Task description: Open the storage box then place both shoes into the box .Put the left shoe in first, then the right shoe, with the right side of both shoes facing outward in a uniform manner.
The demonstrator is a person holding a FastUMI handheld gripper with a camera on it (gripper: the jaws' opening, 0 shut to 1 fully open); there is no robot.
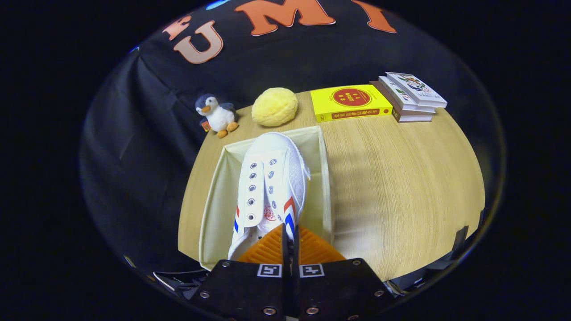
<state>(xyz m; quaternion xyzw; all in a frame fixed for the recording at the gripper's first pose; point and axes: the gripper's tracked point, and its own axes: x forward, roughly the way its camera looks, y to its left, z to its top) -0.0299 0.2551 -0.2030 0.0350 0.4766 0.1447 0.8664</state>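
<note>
The claw (290, 240) is clamped on the heel end of a white shoe (272, 183), fingers almost together. The shoe's long axis points straight ahead from the fingers, toe forward, over the open storage box (214, 200) on the tabletop (401, 187).

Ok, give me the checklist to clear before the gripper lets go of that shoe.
1. Storage box open: ok, no lid over it.
2. Gripper grip: ok, fingers nearly together, pinching the white shoe at its heel end.
3. Shoe over the box: ok, toe points away, body lies within the walls.
4. Shoe resting on the box floor: cannot tell.
5. Which shoe this is, left or right: cannot tell.
6. Another shoe already in the box: cannot tell, the held shoe hides much of the inside.
</note>
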